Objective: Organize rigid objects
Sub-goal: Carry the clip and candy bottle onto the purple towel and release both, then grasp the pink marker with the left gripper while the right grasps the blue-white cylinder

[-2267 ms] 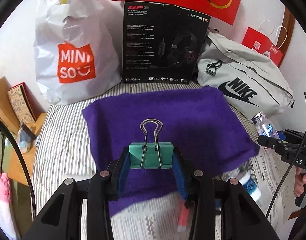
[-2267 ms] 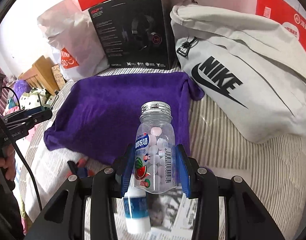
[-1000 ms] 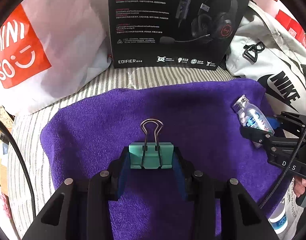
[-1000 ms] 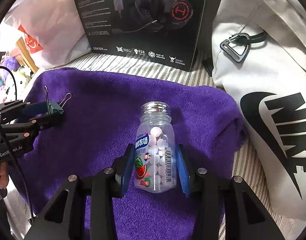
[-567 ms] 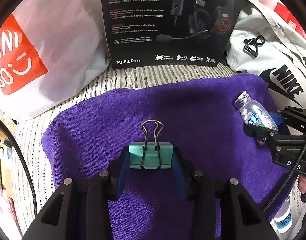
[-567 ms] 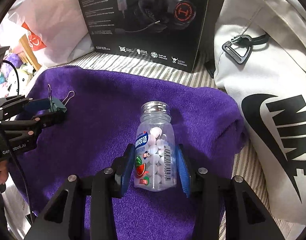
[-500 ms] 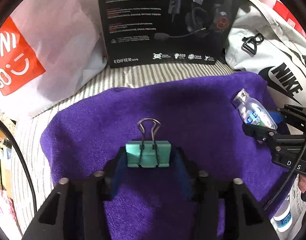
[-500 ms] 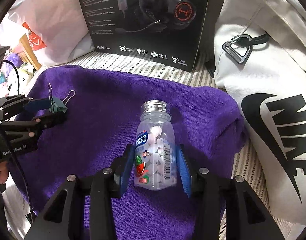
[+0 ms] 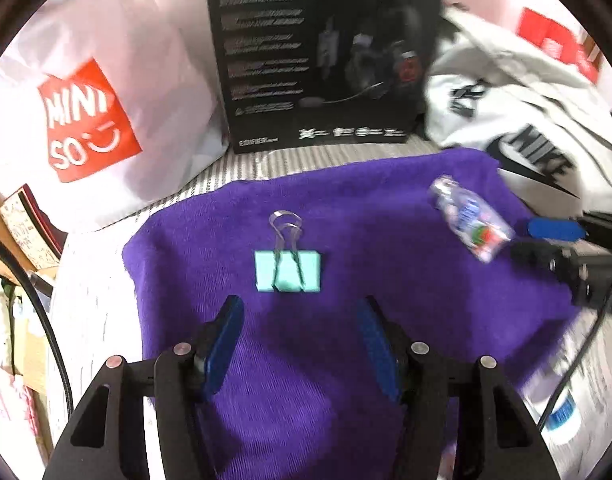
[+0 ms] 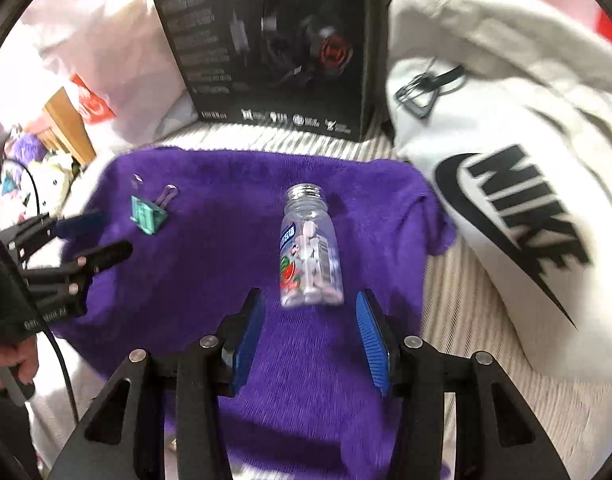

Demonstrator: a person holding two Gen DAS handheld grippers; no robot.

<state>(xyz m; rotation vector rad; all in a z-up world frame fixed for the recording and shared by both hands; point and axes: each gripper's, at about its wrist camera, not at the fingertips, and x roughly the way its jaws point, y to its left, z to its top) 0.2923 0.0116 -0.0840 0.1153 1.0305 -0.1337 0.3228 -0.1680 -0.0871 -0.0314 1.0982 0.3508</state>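
Two items lie released on the purple towel (image 9: 405, 360): binder clip (image 9: 288, 270) left, candy bottle (image 10: 310, 254) right. Left gripper (image 9: 300, 346) and right gripper (image 10: 309, 338) spread, empty. Retreat straight back, avoiding nudges.

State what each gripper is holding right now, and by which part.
Nothing. The left gripper is open behind the binder clip; the right gripper is open behind the bottle.

A black headset box (image 9: 325, 56) stands upright at the back of the striped bed (image 10: 477, 320). On its left leans a white Miniso bag (image 9: 106, 92); on its right lies a white Nike bag (image 10: 505, 140), touching the box.
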